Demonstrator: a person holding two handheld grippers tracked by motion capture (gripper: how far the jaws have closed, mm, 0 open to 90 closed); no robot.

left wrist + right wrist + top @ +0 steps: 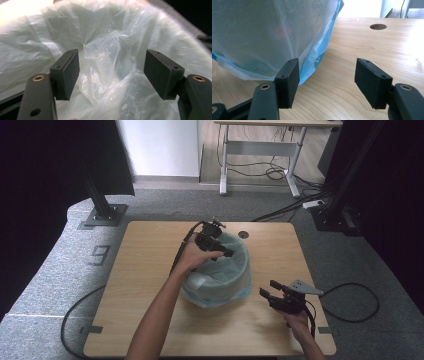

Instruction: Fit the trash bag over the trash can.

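The bin (220,275), lined with a bag (107,57), is set mid-table, and the left gripper (220,247), wide open and empty, is held over its mouth, nearer than the right gripper (267,296), also open and empty, beside its base.

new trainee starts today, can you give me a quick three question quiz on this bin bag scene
1. True or false: the left gripper reaches into the round bin lined with a thin translucent plastic bag.
2. Which gripper hovers over the light wooden table beside the bin: A left, B right?
3. Fill in: the jaws of the right gripper stand ____ with nothing between them.

Key: 1 true; 2 B; 3 open
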